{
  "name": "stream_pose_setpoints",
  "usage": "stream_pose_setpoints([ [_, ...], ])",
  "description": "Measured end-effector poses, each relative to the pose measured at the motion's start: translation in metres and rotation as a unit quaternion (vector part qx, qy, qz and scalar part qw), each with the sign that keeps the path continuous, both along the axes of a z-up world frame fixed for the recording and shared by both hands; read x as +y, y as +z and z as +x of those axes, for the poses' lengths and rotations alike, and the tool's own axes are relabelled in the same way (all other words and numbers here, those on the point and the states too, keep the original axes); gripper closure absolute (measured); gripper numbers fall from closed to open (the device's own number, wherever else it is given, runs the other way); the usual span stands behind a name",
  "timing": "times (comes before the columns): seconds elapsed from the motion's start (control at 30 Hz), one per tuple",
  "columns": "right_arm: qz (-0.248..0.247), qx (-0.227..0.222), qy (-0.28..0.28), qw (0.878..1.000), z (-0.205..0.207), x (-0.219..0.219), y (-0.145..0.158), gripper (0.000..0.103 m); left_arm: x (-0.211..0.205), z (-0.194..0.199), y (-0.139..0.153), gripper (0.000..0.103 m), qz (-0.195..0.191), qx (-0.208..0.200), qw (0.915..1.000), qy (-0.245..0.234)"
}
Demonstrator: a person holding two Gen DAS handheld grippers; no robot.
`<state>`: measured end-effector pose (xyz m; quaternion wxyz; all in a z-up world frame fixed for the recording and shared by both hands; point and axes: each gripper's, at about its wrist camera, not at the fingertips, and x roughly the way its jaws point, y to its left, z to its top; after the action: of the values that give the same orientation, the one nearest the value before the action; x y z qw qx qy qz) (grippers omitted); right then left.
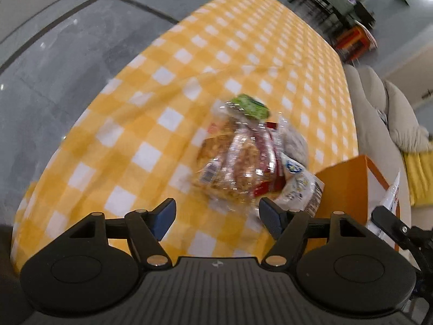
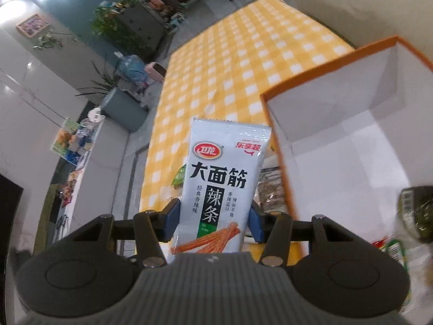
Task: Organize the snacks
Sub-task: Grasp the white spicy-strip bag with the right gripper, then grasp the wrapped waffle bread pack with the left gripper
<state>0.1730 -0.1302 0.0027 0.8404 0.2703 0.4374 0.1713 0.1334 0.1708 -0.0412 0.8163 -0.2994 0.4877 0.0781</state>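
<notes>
Left gripper (image 1: 215, 214) jaws spread wide; right gripper (image 2: 213, 218) jaws clamped.

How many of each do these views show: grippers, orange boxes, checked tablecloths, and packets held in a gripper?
grippers: 2 (left gripper open, right gripper closed on the packet)
orange box: 1
checked tablecloth: 1
white packet, held: 1
Total: 5
The snack pile is too blurred to count.
</notes>
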Motion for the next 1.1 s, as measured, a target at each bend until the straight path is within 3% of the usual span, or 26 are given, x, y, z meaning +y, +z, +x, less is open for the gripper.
stream_pose_setpoints([
  [0.13,0.032,0.002,0.011,0.999,-0.003,-0.021,-0.004,0.052,-0.015,0.021,0.012,0.017,0.049,-0.019,0.9982,-0.028],
  [0.2,0.035,0.005,0.014,0.999,-0.002,-0.026,-0.007,0.052,-0.024,0.036,0.009,0.016,0.083,-0.002,0.9955,-0.045],
  [0.3,0.040,0.009,0.024,0.999,-0.002,-0.031,-0.011,0.052,-0.044,0.063,-0.003,0.016,0.168,0.033,0.9802,-0.100],
  [0.37,0.045,0.011,0.036,0.998,-0.003,-0.032,-0.013,0.053,-0.051,0.072,-0.013,0.016,0.195,0.038,0.9723,-0.124],
  [0.43,0.046,0.013,0.041,0.998,-0.003,-0.031,-0.015,0.053,-0.052,0.078,-0.025,0.016,0.180,0.045,0.9736,-0.133],
  [0.5,0.045,0.012,0.045,0.998,-0.003,-0.030,-0.016,0.061,-0.051,0.082,-0.035,0.013,0.151,0.048,0.9784,-0.132],
  [0.57,0.047,0.007,0.053,0.997,-0.003,-0.028,-0.016,0.061,-0.054,0.083,-0.040,0.011,0.162,0.045,0.9774,-0.128],
  [0.7,0.025,0.002,0.066,0.997,-0.002,-0.019,-0.017,0.061,-0.060,0.089,-0.053,0.009,0.197,0.056,0.9676,-0.148],
  [0.83,0.025,0.014,0.083,0.996,0.001,-0.014,-0.024,0.061,-0.056,0.094,-0.058,0.006,0.181,0.056,0.9726,-0.134],
  [0.97,-0.010,0.001,0.096,0.995,-0.006,-0.008,-0.024,0.060,-0.048,0.090,-0.059,0.017,0.158,0.040,0.9787,-0.125],
  [1.1,-0.045,-0.009,0.120,0.992,-0.007,-0.001,-0.022,0.056,-0.049,0.086,-0.057,0.021,0.162,0.031,0.9771,-0.135],
])
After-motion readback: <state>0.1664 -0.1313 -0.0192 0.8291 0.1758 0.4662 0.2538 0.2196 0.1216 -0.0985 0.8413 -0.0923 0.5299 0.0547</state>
